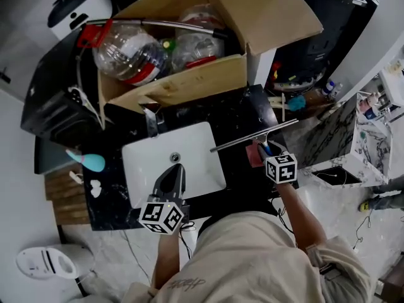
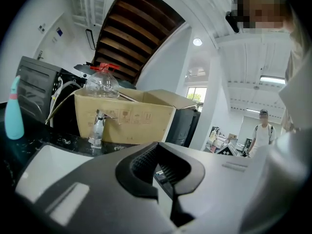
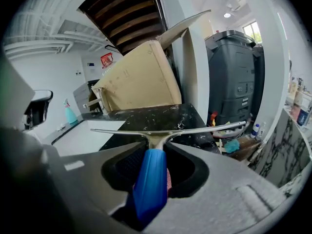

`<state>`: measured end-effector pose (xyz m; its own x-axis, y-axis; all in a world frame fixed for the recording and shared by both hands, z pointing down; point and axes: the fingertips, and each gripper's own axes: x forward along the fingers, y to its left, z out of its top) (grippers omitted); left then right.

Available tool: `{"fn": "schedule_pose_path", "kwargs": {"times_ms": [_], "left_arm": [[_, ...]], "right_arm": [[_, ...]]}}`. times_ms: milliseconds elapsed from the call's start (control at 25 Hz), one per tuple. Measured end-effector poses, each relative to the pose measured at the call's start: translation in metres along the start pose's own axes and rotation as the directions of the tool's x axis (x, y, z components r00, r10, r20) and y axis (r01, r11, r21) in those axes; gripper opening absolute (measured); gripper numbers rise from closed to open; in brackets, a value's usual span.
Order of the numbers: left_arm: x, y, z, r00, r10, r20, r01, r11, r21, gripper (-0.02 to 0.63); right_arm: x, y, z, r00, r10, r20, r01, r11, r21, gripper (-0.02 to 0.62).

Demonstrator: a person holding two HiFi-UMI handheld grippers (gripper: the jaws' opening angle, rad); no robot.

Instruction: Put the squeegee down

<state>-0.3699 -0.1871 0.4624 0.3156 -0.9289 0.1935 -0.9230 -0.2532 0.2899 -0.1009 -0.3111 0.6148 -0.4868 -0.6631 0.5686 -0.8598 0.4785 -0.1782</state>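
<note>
The squeegee has a blue handle (image 3: 150,184) and a long metal blade (image 3: 170,129). My right gripper (image 3: 157,147) is shut on the handle. In the head view the blade (image 1: 252,137) is level over the right part of the black marble counter (image 1: 240,112), ahead of my right gripper (image 1: 268,149). A red pad (image 1: 254,154) lies on the counter under the handle. My left gripper (image 1: 177,169) hovers over the white sink (image 1: 202,147), shut with nothing in it; its tips (image 2: 158,144) meet in the left gripper view.
A chrome tap (image 1: 151,120) stands behind the sink. An open cardboard box (image 1: 189,81) full of plastic bottles fills the back of the counter. A teal bottle (image 1: 88,161) lies at the counter's left end. A marble-patterned unit (image 1: 344,137) is to the right.
</note>
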Motion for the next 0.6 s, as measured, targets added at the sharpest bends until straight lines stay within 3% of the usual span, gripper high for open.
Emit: {"fn": "schedule_pose_path", "kwargs": {"times_ms": [160,320,480,600], "left_arm": [[-0.011,-0.002,0.004,0.999,0.043,0.000,-0.043,0.999,-0.023,0.015],[-0.009,-0.007,0.008,0.999,0.035,-0.006,-0.035,0.999,0.010,0.014],[-0.005,-0.012,0.008,1.000,0.028,-0.004,-0.028,1.000,0.012,0.014],[0.002,-0.022,0.007,1.000,0.015,-0.001,-0.015,1.000,0.008,0.014]], "right_arm": [[0.008,0.003,-0.012,0.999,-0.008,-0.040,0.006,0.999,-0.043,0.129],[0.018,0.001,-0.017,0.998,-0.025,-0.058,0.022,0.999,-0.046,0.133],[0.006,0.002,-0.001,0.998,-0.061,0.021,0.062,0.996,-0.071,0.140],[-0.015,0.000,0.014,0.997,-0.045,0.068,0.049,0.997,-0.057,0.140]]}}
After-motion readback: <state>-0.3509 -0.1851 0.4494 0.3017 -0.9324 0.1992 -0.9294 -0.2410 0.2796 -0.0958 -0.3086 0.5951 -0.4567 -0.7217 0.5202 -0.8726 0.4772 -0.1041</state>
